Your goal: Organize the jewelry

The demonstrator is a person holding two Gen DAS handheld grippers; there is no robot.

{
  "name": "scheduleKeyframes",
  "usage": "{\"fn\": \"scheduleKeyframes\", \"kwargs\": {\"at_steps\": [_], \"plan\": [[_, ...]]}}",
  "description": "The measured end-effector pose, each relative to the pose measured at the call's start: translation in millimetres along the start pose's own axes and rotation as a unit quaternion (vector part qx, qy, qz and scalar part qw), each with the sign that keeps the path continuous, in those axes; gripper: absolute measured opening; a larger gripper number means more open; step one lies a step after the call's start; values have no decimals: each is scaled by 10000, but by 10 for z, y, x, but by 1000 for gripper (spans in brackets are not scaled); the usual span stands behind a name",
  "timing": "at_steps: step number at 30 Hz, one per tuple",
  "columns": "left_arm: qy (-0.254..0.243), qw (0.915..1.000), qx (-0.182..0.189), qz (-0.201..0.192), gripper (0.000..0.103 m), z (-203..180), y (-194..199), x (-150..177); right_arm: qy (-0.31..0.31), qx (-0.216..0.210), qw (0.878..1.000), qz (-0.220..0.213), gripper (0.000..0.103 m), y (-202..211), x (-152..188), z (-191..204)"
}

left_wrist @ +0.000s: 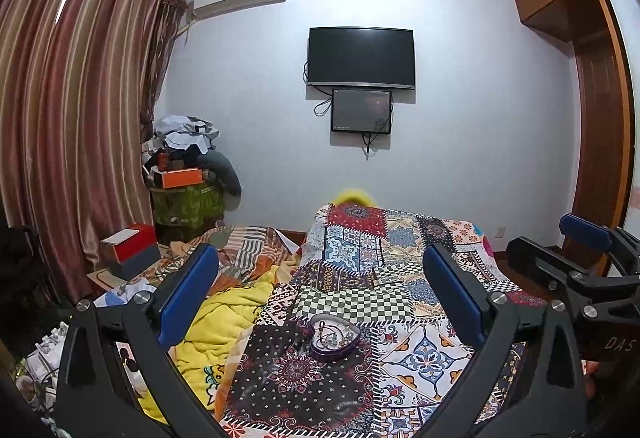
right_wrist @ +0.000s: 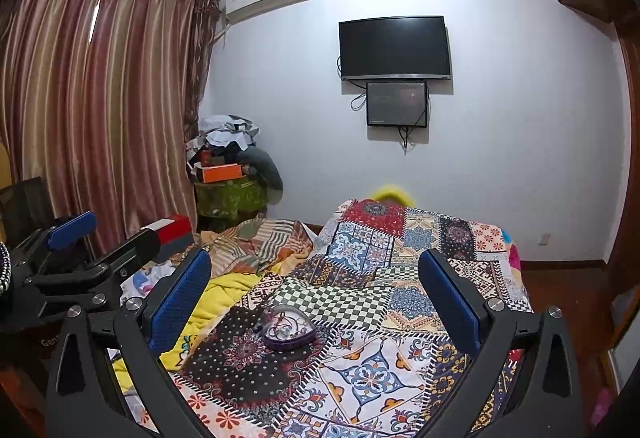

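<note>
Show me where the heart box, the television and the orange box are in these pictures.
heart box (left_wrist: 334, 338), left wrist view, on its jewelry-filled middle.
television (left_wrist: 361, 56), left wrist view, centre of the dark screen.
orange box (right_wrist: 222, 172), right wrist view, on its long side.

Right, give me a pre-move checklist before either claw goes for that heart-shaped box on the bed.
1. Left claw open, nothing held: ok.
2. Right claw open, nothing held: ok.
3. Heart-shaped box in sight of both cameras, lying on the patchwork quilt: ok.
4. Box ahead of the left claw, roughly centred between its fingers: ok.
5. Box centred for the right claw: not ok, it sits towards the left finger.
6. Jewelry inside the box, pieces separate or tangled: cannot tell.
7. Lid on the box: cannot tell.
</note>
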State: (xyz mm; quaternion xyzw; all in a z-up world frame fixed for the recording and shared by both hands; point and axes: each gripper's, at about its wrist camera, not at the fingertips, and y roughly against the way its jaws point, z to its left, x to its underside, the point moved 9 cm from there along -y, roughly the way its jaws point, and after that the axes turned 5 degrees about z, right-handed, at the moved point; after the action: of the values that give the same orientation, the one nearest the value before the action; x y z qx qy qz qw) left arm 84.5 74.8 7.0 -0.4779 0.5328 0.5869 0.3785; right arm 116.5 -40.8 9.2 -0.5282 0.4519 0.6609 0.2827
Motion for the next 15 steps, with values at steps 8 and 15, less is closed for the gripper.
{"fn": "scheduleKeyframes", "kwargs": {"at_steps": [8,15], "plan": [[32,10000,62,8,102,-3,6,-5,-26,-40,10000,4,103,15,-21,5],[57,9999,73,46,102,9,0,-4,-29,-45,10000,-24,103,45,-32,1]]}}
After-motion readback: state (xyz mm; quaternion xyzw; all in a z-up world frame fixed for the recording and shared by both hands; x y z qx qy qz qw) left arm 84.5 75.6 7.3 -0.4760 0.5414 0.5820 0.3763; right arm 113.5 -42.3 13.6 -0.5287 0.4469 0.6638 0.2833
